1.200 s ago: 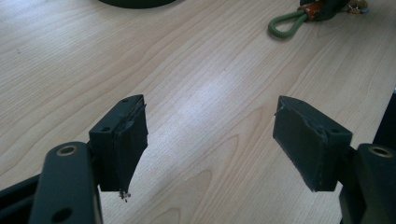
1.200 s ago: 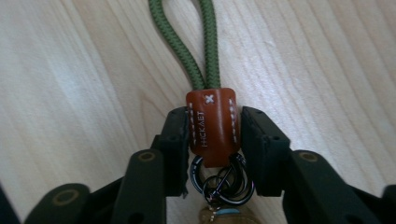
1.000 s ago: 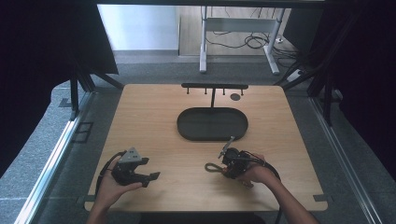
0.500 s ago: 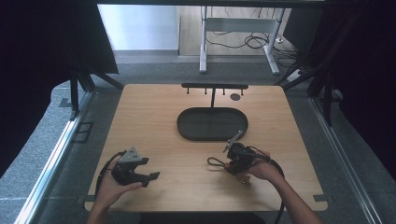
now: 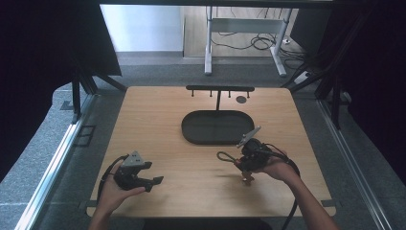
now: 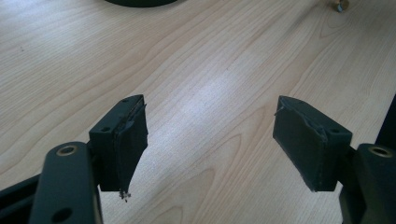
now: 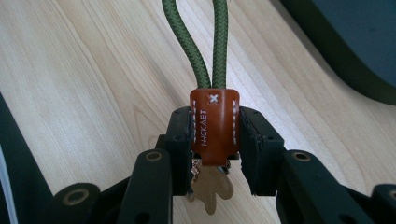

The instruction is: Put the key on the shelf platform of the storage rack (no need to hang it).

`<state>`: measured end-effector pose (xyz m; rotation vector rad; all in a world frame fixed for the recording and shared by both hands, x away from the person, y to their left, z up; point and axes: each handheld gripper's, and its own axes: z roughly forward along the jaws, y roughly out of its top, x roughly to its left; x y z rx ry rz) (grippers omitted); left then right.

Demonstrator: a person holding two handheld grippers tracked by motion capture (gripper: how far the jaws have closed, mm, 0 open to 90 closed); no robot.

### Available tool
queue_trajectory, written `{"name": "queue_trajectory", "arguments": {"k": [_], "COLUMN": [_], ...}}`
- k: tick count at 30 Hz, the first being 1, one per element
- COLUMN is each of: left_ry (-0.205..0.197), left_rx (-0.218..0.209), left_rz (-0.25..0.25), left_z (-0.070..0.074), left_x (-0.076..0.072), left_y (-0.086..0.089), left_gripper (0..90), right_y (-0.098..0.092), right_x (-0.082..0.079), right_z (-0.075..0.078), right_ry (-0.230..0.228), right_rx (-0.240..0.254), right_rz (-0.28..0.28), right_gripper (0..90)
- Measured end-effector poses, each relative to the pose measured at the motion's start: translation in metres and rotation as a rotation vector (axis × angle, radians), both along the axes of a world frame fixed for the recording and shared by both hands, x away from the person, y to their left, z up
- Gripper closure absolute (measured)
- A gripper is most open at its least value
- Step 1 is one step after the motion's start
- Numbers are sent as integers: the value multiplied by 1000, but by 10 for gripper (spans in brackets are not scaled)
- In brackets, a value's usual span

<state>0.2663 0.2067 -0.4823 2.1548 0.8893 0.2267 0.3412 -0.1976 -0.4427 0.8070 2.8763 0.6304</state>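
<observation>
Right gripper view showed my right gripper [image 7: 215, 149] clamped on the keychain [image 7: 214, 126] tab alone. I judged it could twist loose, its cord [image 7: 201, 42] swinging free at frame top.

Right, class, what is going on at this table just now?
A person works at a wooden table with a gripper in each hand. The right gripper is shut on a keyring, pinching its brown leather tab, with the green cord loop ahead and a key hanging below. The left gripper rests open. A dark oval tray lies beyond.

Pale wood-grain table [image 7: 84, 70], satin smooth; braided green cord loop [image 7: 205, 42]; stitched tan leather tag [image 7: 215, 126]; brassy metal key [image 7: 212, 189] at six o'clock.
</observation>
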Motion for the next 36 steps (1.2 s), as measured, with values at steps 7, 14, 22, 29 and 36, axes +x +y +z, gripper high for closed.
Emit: {"name": "queue_trajectory", "arguments": {"k": [7, 14, 22, 29, 36], "left_ry": [-3, 0, 0, -2, 0], "left_rx": [1, 4, 4, 3, 6], "left_rz": [-3, -3, -3, -4, -6], "left_z": [1, 0, 0, 0, 0], "left_x": [-1, 0, 0, 0, 0], "left_y": [0, 0, -1, -2, -2], "left_gripper": [266, 266, 266, 267, 266], "right_y": [-5, -8, -11, -12, -11], "right_x": [-1, 0, -1, 2, 8], "right_z": [11, 18, 28, 36, 42], "right_ry": [-19, -28, -48, -66, -73], "right_rx": [26, 37, 44, 44, 29], "right_rz": [-15, -22, -31, -28, -34], "right_gripper": [665, 665, 665, 665, 665]}}
